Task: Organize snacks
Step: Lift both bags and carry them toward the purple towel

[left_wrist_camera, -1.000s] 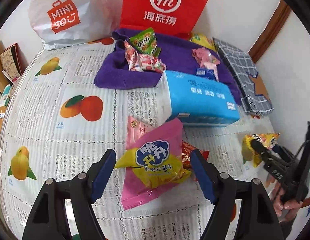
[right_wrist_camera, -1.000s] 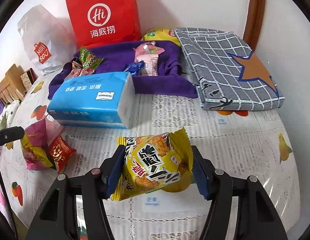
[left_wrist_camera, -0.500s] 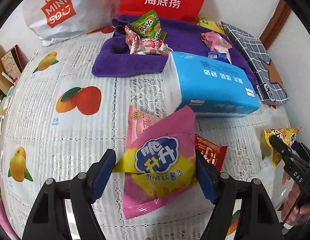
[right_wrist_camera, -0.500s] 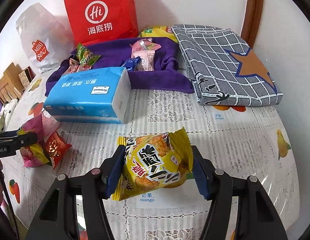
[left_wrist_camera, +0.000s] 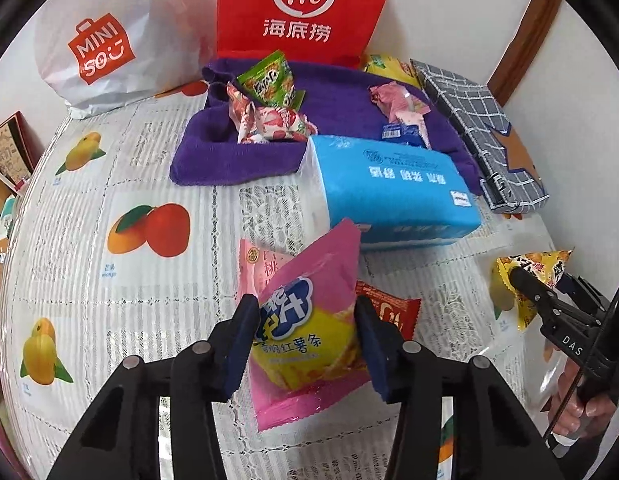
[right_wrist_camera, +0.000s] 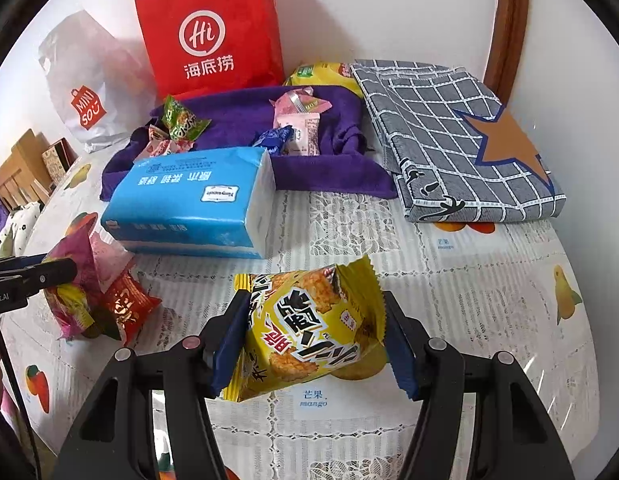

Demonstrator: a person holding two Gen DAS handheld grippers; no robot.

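Left wrist view: left tongs point(left_wrist_camera: 305, 344) pinch the pink-and-yellow snack bag point(left_wrist_camera: 309, 336) above the worktop point(left_wrist_camera: 69, 248); a red packet point(left_wrist_camera: 389, 312) lies just behind. Right wrist view: right tongs point(right_wrist_camera: 313, 344) pinch the yellow cracker bag point(right_wrist_camera: 313, 332). Beyond, a blue tissue pack point(right_wrist_camera: 193, 204) lies before the purple towel point(right_wrist_camera: 325, 176) holding small snacks. Only the right view fully shows the grey checked cloth point(right_wrist_camera: 449, 136); only the left shows the mango prints point(left_wrist_camera: 149, 232).

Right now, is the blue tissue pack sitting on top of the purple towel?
No, the blue tissue pack lies on the fruit-print tablecloth just in front of the purple towel, which holds only small snacks.
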